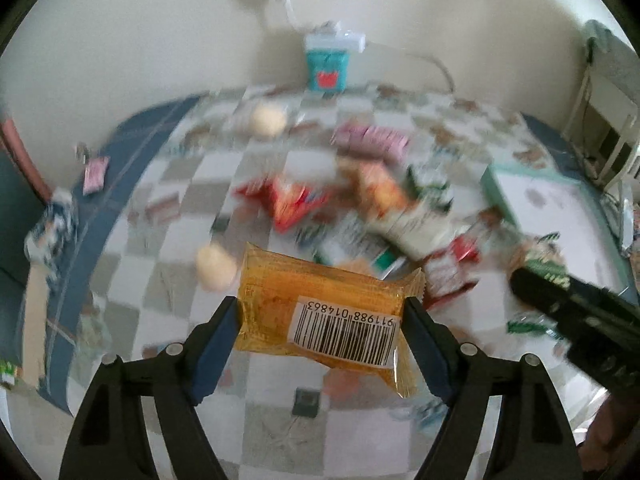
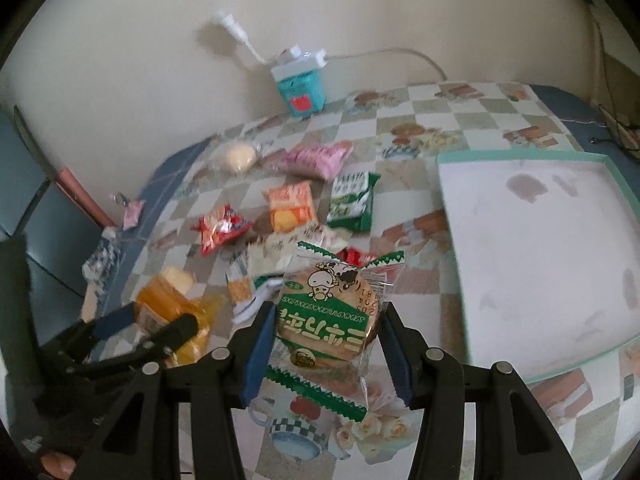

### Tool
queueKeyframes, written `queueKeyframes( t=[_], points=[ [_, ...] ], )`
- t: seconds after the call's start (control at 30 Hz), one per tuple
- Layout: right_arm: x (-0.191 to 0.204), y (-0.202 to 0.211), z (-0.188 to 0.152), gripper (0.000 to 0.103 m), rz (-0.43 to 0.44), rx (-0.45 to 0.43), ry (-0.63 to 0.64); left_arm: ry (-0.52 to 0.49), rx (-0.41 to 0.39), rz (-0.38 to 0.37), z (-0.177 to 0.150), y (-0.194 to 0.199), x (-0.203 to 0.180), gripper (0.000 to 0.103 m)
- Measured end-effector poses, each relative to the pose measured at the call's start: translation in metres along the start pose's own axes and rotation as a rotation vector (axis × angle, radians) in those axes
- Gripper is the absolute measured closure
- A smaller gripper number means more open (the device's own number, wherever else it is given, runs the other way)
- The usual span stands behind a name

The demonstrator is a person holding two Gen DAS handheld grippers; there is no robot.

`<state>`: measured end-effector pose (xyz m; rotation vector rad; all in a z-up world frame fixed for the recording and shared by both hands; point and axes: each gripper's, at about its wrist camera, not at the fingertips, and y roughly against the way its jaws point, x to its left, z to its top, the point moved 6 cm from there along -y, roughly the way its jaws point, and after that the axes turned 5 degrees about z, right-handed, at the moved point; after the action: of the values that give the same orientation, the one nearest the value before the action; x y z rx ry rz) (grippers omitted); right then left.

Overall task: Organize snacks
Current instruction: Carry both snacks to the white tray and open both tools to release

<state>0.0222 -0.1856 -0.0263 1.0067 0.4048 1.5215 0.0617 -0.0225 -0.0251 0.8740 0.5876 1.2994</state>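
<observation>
Left fingers (image 1: 230, 320) clamp orange barcoded packet (image 1: 320, 312); right fingers (image 2: 262, 332) clamp green-white biscuit pack (image 2: 328, 320).

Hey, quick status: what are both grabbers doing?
Left gripper shut on orange packet. Right gripper shut on green biscuit packet. Tray bare, path clear.

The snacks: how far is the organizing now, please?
Done: nothing yet; the mint-rimmed box holds no snack. In hand: the left gripper grips an orange packet, the right gripper a green biscuit packet. Left: the loose packets on the checkered tablecloth.
</observation>
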Motion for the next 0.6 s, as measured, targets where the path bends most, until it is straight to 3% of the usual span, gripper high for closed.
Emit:
queueKeyframes(
  t=[0.07, 0.27, 0.43, 0.6],
  points=[
    [-0.014, 0.006, 0.007, 0.049, -0.02, -0.019, -0.025, -0.028, -0.023, -0.022, 0.015, 0.007, -0.018, 0.021],
    [-0.099, 0.034, 0.031, 0.049, -0.19, -0.074, -0.121, -0.125, -0.035, -0.096, 0.05, 0.007, -0.088, 0.021],
    [-0.18, 0.051, 0.047, 0.049, -0.352, -0.063, -0.187, -0.232, -0.029, -0.153, 0.073, 0.001, -0.16, 0.021],
    [-0.24, 0.061, 0.054, 0.049, -0.432, -0.033, -0.254, -0.291, 0.021, -0.193, 0.084, -0.016, -0.22, 0.021]
  ],
)
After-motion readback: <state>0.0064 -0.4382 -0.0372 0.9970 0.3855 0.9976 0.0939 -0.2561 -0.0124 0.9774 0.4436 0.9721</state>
